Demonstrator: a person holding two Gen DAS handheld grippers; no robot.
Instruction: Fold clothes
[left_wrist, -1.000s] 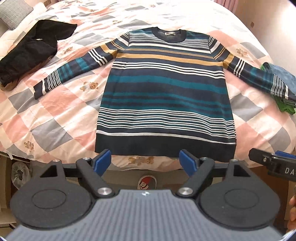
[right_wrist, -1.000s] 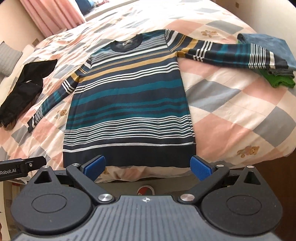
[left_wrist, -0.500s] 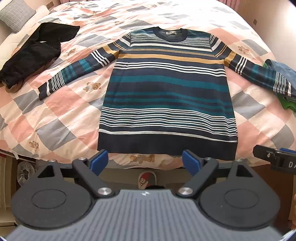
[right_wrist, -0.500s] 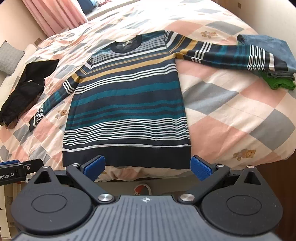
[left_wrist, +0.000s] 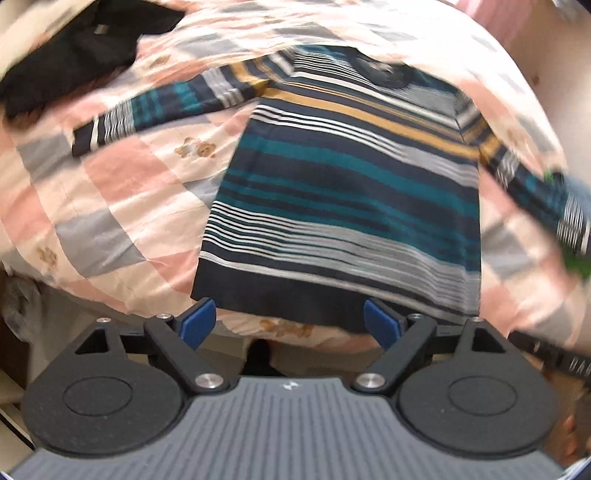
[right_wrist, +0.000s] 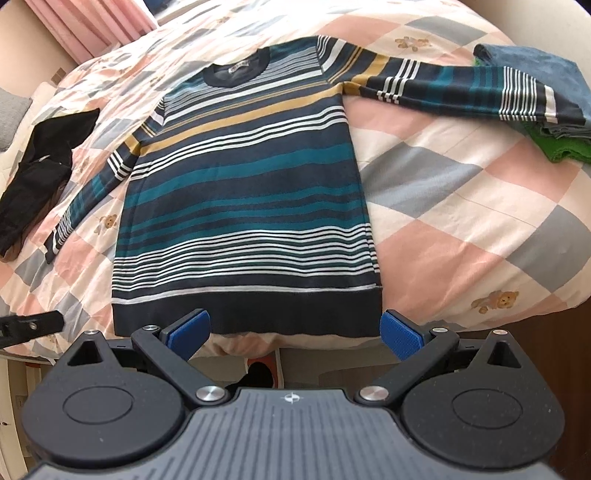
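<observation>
A striped long-sleeved sweater (right_wrist: 243, 192) in navy, teal, white and mustard lies flat on the bed, face up, sleeves spread to both sides, hem toward me. In the blurred left wrist view the same sweater (left_wrist: 343, 184) looks tilted. My left gripper (left_wrist: 290, 325) hovers open just off the hem, nothing between its blue pads (left_wrist: 197, 323). My right gripper (right_wrist: 293, 334) also stands open above the dark hem band, its blue pads (right_wrist: 400, 339) empty. The right sleeve cuff (right_wrist: 524, 98) rests on a folded pile.
The bed wears a checked pink, grey and cream quilt (right_wrist: 461, 221) with bear prints. A black garment (right_wrist: 40, 177) lies crumpled at the left. Folded blue and green clothes (right_wrist: 546, 122) sit at the right. Pink curtains (right_wrist: 99, 22) hang behind. The bed's near edge drops to the floor below my grippers.
My left gripper has swung sideways and rolled, so the sweater now sits tilted and blurred in its view. The right gripper crept slightly closer to the hem. Both stayed open.
</observation>
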